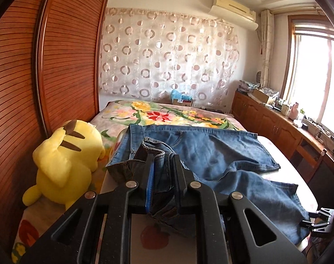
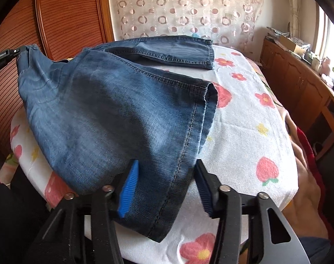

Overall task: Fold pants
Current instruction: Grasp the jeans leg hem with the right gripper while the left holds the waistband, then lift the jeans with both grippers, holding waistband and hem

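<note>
1. My left gripper (image 1: 163, 162) is clamped on a bunched edge of the jeans (image 1: 211, 154), probably the waistband.
2. My right gripper (image 2: 167, 176) has its jaws wide apart, with a leg draped between them; I judge nothing is pinched.
3. The jeans lie across the bed (image 2: 244, 121), the other leg toward twelve o'clock, its hem at one o'clock.
4. The legs aren't stacked, so I'd say folding has barely begun; lengthwise and crosswise folds remain.

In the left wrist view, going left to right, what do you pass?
Wooden slatted wardrobe → yellow plush toy → left gripper shut on the jeans' waistband → spread jeans leg → wooden cabinet → bright window.
</note>
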### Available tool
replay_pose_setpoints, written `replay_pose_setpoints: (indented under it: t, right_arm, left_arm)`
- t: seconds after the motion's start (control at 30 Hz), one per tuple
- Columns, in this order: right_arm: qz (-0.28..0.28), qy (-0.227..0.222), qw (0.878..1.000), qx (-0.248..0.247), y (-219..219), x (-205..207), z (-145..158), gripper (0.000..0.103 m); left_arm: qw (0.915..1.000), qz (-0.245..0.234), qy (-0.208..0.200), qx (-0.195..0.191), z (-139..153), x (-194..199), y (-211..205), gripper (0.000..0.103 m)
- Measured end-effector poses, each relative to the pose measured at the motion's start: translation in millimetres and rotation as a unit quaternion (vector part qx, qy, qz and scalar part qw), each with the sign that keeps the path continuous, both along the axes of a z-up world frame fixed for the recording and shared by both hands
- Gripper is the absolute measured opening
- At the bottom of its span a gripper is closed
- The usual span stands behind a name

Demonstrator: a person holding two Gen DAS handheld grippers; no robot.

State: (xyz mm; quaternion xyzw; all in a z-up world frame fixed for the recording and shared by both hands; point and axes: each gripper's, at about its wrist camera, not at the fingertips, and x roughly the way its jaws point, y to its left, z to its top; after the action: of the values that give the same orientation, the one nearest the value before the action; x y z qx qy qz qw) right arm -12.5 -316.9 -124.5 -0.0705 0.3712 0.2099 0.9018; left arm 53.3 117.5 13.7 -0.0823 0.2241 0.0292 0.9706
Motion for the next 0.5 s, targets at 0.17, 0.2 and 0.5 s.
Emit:
replay_pose_setpoints:
  t: [0.17, 0.2, 0.5]
  right_arm:
    - [0.007, 0.005, 1.0, 0.006, 1.1, 2.0, 2.0, 0.024]
    - [0.012, 0.007, 1.0, 0.011, 2.1, 2.2, 2.2, 0.016]
    - [0.017, -0.034, 0.999, 0.034, 0.5, 6.0, 36.7, 0.01]
  left_arm:
    - [1.0, -0.004, -0.007, 0.003, 6.1, 3.9, -3.2, 0.016]
    - [0.9999, -0.004, -0.01, 0.005, 7.8, 4.7, -3.5, 0.016]
    - [0.9996, -0.004, -0.027, 0.013, 22.2, 11.1, -4.7, 0.016]
